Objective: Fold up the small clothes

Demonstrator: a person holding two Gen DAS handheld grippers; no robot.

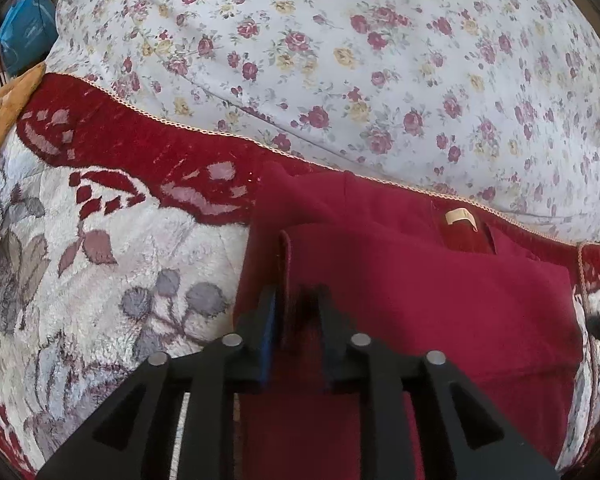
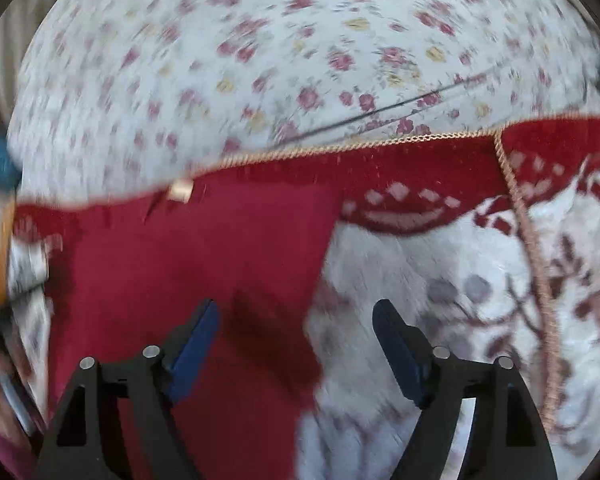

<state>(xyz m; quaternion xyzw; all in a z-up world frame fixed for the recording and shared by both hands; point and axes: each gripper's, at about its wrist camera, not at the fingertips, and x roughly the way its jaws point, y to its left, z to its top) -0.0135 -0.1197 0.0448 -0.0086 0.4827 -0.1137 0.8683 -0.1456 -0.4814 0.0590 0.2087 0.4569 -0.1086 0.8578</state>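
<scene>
A dark red small garment (image 1: 420, 300) lies flat on a plush red-and-white floral blanket (image 1: 100, 260), with a cream neck label (image 1: 460, 216) at its far edge. My left gripper (image 1: 298, 300) is shut on a raised fold of the garment's left edge. In the blurred right wrist view the same garment (image 2: 188, 256) lies left of centre, label (image 2: 180, 191) at the top. My right gripper (image 2: 296, 320) is open and empty, hovering over the garment's right edge.
A white sheet with red and yellow roses (image 1: 340, 60) covers the bed beyond the blanket's gold-corded hem (image 1: 220, 134). A blue bag (image 1: 24, 36) and an orange cloth (image 1: 4, 120) sit at far left.
</scene>
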